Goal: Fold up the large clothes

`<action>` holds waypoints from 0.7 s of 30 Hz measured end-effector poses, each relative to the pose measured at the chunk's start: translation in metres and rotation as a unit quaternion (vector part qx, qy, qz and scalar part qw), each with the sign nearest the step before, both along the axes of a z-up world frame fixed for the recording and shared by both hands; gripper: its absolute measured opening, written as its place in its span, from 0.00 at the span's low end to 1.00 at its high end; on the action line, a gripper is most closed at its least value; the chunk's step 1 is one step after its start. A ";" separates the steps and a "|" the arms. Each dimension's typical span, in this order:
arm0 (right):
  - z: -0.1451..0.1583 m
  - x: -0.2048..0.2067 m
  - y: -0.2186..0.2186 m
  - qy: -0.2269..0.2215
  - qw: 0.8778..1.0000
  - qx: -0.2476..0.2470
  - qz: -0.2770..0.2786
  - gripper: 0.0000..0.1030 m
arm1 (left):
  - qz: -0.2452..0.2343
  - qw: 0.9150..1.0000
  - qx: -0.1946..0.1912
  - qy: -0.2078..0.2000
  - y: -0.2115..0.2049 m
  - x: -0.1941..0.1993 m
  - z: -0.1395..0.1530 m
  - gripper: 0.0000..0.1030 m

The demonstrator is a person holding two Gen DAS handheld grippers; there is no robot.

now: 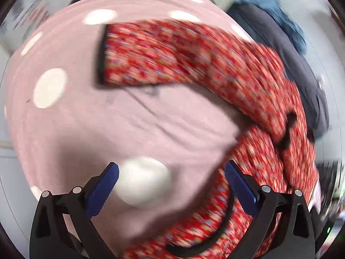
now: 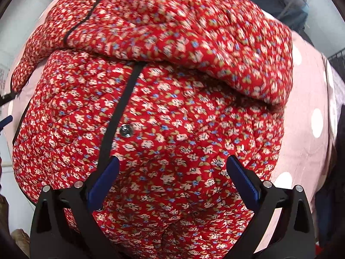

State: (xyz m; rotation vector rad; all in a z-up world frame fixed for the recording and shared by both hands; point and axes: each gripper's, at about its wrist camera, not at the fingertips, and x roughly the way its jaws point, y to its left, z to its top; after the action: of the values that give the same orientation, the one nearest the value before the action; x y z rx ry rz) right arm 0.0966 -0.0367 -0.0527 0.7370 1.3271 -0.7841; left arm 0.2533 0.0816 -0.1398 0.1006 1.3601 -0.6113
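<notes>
A red floral quilted jacket with black trim lies on a pink sheet with white dots. In the right wrist view it fills the frame, one sleeve folded across its body, a snap button by the black placket. My right gripper is open just above the jacket. In the blurred left wrist view the jacket runs along the right, one sleeve stretched out left. My left gripper is open over the pink sheet beside the jacket's edge.
A dark garment and a blue one lie beyond the jacket at the far right. The sheet's edge curves along the left, with pale surroundings past it. The left gripper's blue fingertip shows at the right wrist view's left edge.
</notes>
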 end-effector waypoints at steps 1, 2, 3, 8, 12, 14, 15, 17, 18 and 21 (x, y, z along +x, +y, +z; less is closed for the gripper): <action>0.004 0.003 0.001 0.001 1.000 -0.007 0.005 0.95 | 0.011 1.000 -0.004 -0.004 0.004 0.008 0.000 0.94; 0.006 0.006 0.002 0.001 1.000 -0.012 0.008 0.95 | 0.021 1.000 -0.006 -0.010 0.006 0.018 0.000 0.94; 0.009 0.009 0.003 0.001 1.000 -0.017 0.011 0.95 | 0.030 0.999 -0.006 -0.014 0.007 0.030 -0.001 0.94; 0.021 0.020 0.008 -0.002 1.000 -0.025 0.012 0.95 | 0.066 0.998 0.007 -0.020 0.000 0.089 -0.015 0.93; 0.027 0.015 0.018 0.011 0.999 -0.028 0.014 0.95 | 0.070 0.997 0.016 0.004 -0.014 0.122 -0.034 0.72; 0.027 0.011 0.021 0.015 1.000 -0.025 0.007 0.95 | 0.063 0.998 0.018 -0.008 -0.021 0.130 -0.033 0.63; 0.026 0.009 0.022 0.018 1.000 -0.024 0.004 0.95 | 0.059 0.998 0.028 -0.019 -0.024 0.132 -0.031 0.57; 0.026 -0.004 0.017 0.021 1.000 -0.021 -0.003 0.95 | 0.055 0.997 0.039 -0.029 -0.029 0.136 -0.026 0.42; 0.025 -0.007 0.016 0.022 1.000 -0.020 -0.009 0.95 | 0.057 0.998 0.025 -0.026 -0.028 0.140 -0.020 0.28; 0.024 -0.014 0.012 0.018 0.999 -0.026 -0.022 0.95 | 0.074 0.995 0.005 -0.065 -0.020 0.157 0.012 0.23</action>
State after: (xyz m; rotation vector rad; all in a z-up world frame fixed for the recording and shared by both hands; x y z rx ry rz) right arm 0.0826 -0.0243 -0.0283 0.7157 1.3218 -0.8674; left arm 0.4108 0.0617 -0.1274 0.0468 1.2326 -0.4665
